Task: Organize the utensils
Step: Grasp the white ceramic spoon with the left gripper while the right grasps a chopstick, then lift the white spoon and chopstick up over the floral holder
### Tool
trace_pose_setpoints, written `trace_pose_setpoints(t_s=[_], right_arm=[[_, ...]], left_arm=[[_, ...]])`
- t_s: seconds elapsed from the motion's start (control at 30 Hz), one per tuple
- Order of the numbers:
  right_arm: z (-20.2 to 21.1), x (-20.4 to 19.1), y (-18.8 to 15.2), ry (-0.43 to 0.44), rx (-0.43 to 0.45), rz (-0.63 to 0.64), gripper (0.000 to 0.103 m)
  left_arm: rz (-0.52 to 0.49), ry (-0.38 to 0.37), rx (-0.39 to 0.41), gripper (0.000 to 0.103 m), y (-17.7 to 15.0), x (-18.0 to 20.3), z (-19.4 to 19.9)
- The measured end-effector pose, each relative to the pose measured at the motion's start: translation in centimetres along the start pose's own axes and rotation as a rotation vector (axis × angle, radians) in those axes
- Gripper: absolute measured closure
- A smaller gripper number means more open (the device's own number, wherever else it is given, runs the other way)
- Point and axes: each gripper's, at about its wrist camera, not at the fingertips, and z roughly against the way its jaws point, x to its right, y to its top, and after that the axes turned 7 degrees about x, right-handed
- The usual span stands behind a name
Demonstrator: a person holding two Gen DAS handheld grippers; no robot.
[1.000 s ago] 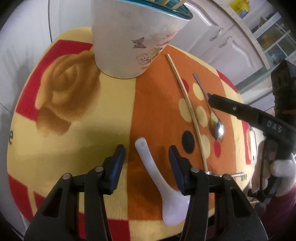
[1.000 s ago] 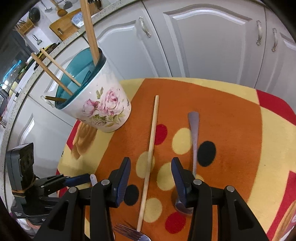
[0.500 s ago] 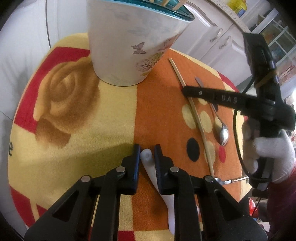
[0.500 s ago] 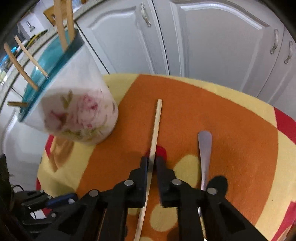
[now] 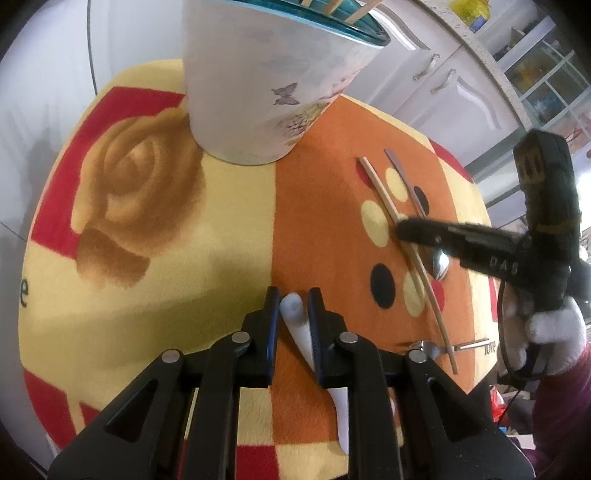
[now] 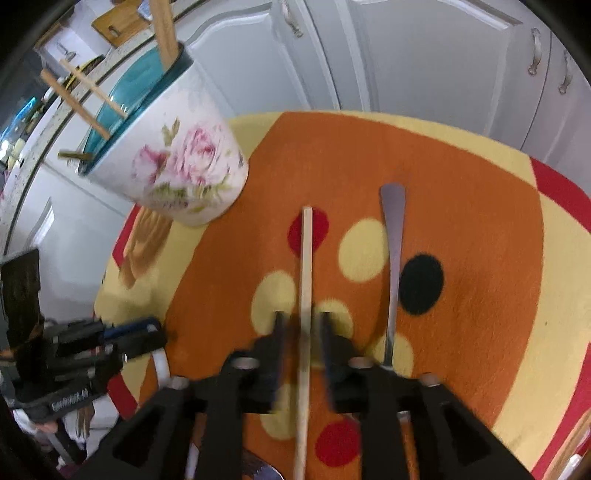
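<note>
Since half a second ago, right gripper [image 6: 302, 321] is loosening around chopstick [image 6: 306, 258] at frame centre, jaws slightly apart; left view: left gripper [image 5: 293, 308] is pinching white spoon [image 5: 295, 317] lower centre, needing a level lift toward floral holder [image 5: 273, 85] above.

A round table is covered with a fleecy cloth [image 5: 155, 258] printed in orange, yellow and red, with a large tan rose [image 5: 136, 184] on one side and yellow, red and black dots [image 6: 421, 282] on the orange part. Behind the table stand white cabinet doors [image 6: 424, 55] with curved metal handles [image 6: 535, 51]. A speckled countertop [image 5: 476, 48] runs above them, carrying a yellow container [image 5: 469, 11]. Glass-fronted cupboards [image 5: 546, 85] show at the far right. A wooden cutting board [image 6: 118, 22] lies on the counter farther back.
</note>
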Motion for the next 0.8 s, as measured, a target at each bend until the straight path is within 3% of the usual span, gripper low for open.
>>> trace_pose_setpoints(t_s=[0.07,0.2,0.27,0.33,0.4,0.47,0.8], right_arm=[[-0.2,-0.1,0.8,0.007,0.007,-0.006,0.067],[-1.4,-0.8,1.7,-0.04,0.005,0.051,0.067],[-1.9,-1.1,2.3,-0.08,0.016,0.072,0.075],[-2.3,-1.2,3.0,-0.108,0.022,0.087,0.09],[-2.2,-0.7,3.5,-0.104,0.025,0.091,0.098],[-1.9,-0.5,3.8,-0.071,0.03,0.073,0.098],[7.1,-1.0,3.6,0.035,0.203,0.09,0.098]], left_arm=[[0.004,0.001,-0.004,0.079,-0.2,0.0,0.3],[-0.003,-0.002,-0.022,0.079,-0.8,0.3,0.2],[-0.021,-0.002,-0.023,0.082,-1.0,0.8,-0.1],[-0.037,-0.005,-0.016,0.088,-1.0,1.3,-0.5],[-0.036,-0.014,-0.003,0.09,-0.7,1.5,-0.8],[-0.037,-0.012,-0.003,0.091,-0.5,1.7,-0.9],[-0.051,-0.025,0.127,0.096,1.2,2.2,3.8]])
